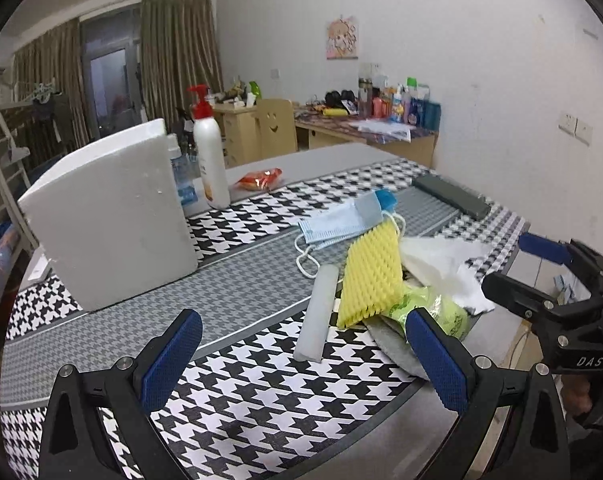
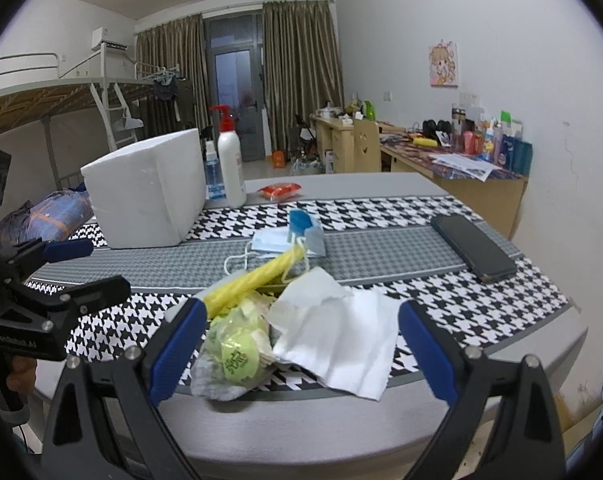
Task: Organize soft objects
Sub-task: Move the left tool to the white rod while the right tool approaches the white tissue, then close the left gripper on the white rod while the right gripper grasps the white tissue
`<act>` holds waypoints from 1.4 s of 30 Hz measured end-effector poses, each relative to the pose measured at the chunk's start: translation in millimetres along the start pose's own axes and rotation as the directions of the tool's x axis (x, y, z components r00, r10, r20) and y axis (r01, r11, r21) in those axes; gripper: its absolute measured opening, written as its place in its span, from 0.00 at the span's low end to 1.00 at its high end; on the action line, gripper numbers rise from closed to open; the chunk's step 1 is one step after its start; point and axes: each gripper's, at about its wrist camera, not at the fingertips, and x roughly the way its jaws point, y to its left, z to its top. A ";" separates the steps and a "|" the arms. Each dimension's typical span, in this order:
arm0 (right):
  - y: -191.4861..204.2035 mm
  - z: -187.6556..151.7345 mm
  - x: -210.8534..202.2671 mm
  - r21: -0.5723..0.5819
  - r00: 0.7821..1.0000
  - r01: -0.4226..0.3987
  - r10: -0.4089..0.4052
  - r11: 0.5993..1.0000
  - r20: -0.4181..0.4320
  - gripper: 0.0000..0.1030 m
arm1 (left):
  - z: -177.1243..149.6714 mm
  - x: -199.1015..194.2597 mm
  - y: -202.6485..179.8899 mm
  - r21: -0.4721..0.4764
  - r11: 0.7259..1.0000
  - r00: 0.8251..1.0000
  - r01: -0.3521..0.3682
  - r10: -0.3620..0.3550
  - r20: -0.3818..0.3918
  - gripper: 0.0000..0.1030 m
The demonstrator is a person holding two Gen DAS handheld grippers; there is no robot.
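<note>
Currently right gripper (image 2: 299, 334) spread wide, empty; tissue (image 2: 341, 336) between jaws: light, limp, pinch at bunched fold. Left gripper (image 1: 303, 344) likewise spread, empty.

Foam box (image 2: 147, 196) left on table (image 2: 381, 432), bottles behind it; soft pile (image 2: 285, 320) front-centre, phone (image 2: 472, 247) right
</note>
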 end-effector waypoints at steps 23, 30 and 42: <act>-29.7 -10.4 43.5 0.066 0.991 0.053 -0.045 0.996 -0.124 0.95 | -9.2 74.2 1.2 0.032 0.999 0.972 0.021 -0.013 -0.236 0.68; -32.2 -12.7 46.3 0.069 0.990 0.062 -0.053 0.996 -0.131 0.95 | -10.2 86.1 -2.8 0.046 0.998 0.963 0.035 -0.021 -0.267 0.53; -37.6 -13.6 70.2 0.089 0.980 0.074 -0.057 0.993 -0.189 0.92 | -9.0 87.0 -6.1 0.048 0.997 0.965 0.054 -0.040 -0.258 0.25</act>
